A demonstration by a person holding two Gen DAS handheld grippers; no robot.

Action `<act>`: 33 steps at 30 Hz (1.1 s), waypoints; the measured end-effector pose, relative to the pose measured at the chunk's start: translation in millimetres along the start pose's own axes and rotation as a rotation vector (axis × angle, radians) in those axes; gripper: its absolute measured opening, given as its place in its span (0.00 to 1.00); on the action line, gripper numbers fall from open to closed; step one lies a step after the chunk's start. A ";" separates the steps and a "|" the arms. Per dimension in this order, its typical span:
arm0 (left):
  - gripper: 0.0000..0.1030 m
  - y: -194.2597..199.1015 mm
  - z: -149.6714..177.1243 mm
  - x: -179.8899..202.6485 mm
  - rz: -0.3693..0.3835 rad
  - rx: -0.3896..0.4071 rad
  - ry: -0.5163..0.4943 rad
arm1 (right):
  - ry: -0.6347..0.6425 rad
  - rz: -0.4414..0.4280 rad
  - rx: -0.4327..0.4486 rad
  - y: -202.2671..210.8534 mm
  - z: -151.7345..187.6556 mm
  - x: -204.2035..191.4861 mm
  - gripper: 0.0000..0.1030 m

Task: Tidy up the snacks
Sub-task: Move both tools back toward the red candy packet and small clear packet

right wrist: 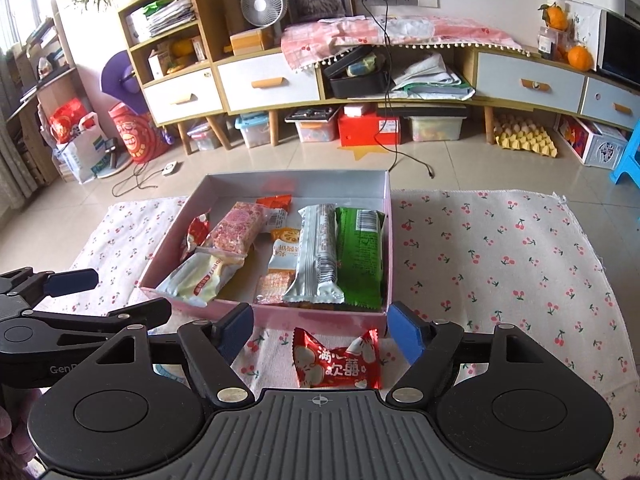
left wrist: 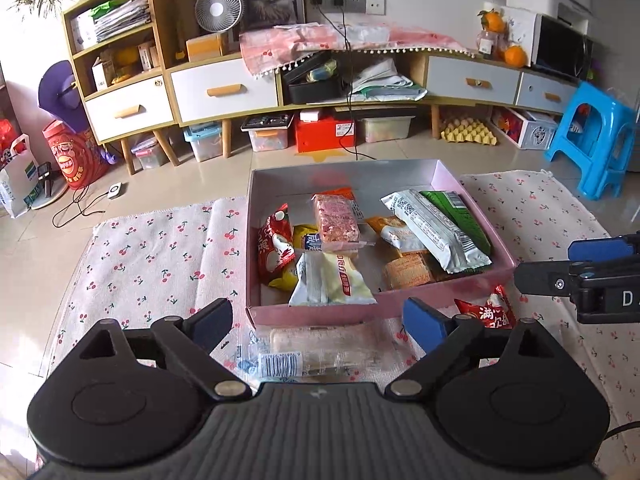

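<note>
On the cherry-printed cloth [left wrist: 152, 256], a shallow pink cardboard box [left wrist: 320, 312] is seen, filled with wrapped snacks. At its left, a red foil packet [left wrist: 274, 248] is propped against the wall; a pink crumbly bar in clear wrap [left wrist: 336, 222] lies further in, with a long silver-white wrapper [left wrist: 436, 228] and a green wrapper [right wrist: 358, 252] toward the right. Nearer than the box, a clear-wrapped pale bar [left wrist: 316, 350] is lain between the spread, unclenched jaws of the left gripper [left wrist: 320, 322], untouched. To the right, a small red foil candy packet [right wrist: 336, 362] is left on the cloth between the released jaws of the right gripper [right wrist: 320, 336].
</note>
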State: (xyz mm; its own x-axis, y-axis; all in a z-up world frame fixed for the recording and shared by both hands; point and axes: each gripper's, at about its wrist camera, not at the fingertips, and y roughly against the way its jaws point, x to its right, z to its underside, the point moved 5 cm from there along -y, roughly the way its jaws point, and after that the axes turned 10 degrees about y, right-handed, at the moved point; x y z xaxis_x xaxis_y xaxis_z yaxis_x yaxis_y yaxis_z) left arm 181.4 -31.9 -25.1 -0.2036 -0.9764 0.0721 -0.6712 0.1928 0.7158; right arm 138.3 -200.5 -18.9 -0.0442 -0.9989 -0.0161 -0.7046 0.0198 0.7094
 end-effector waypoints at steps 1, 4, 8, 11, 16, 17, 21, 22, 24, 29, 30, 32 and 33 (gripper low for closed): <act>0.92 2.2 2.4 -0.6 -0.003 -0.004 0.000 | 0.002 -0.002 -0.002 3.4 4.2 1.1 0.75; 0.96 8.4 9.5 -3.5 -0.016 -0.005 0.006 | 0.010 0.002 -0.003 12.4 13.4 3.4 0.79; 0.99 12.2 20.5 -11.4 -0.024 -0.011 0.034 | 0.010 0.004 -0.005 20.2 26.5 9.8 0.81; 0.99 10.7 31.2 -18.6 -0.032 -0.021 0.059 | 0.014 0.016 -0.004 21.2 37.3 14.1 0.82; 0.99 5.1 52.0 -33.3 -0.085 -0.033 0.141 | 0.031 0.044 -0.058 13.7 62.6 22.0 0.83; 0.99 2.8 55.3 -35.7 -0.095 -0.048 0.166 | 0.032 0.045 -0.066 12.3 65.9 23.1 0.83; 0.99 -2.9 61.2 -39.8 -0.121 -0.072 0.229 | 0.042 0.061 -0.103 5.9 78.9 27.7 0.83; 0.99 -2.7 63.3 -38.7 -0.120 -0.072 0.236 | 0.039 0.069 -0.113 3.6 81.8 30.0 0.83; 0.99 -3.3 63.4 -32.7 -0.101 -0.074 0.238 | 0.025 0.081 -0.129 -1.5 84.6 33.1 0.83; 0.99 -6.9 60.1 -6.2 -0.047 -0.054 0.196 | -0.018 0.091 -0.145 -14.9 91.4 39.9 0.83; 0.99 -8.2 59.5 -1.0 -0.040 -0.054 0.188 | -0.032 0.094 -0.146 -18.5 92.8 42.2 0.83; 0.98 -10.6 59.2 7.5 -0.026 -0.057 0.178 | -0.046 0.093 -0.151 -24.1 95.9 45.4 0.83; 0.97 -12.2 59.3 12.7 -0.018 -0.061 0.174 | -0.047 0.095 -0.156 -26.5 97.1 46.8 0.82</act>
State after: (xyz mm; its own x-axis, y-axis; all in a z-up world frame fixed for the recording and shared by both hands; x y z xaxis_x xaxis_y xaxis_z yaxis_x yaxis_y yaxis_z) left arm 144.7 -40.9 -74.1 -0.0616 -0.9827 0.1745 -0.6281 0.1741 0.7584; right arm 86.2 -243.6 -106.8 -0.1410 -0.9897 0.0255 -0.5775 0.1031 0.8098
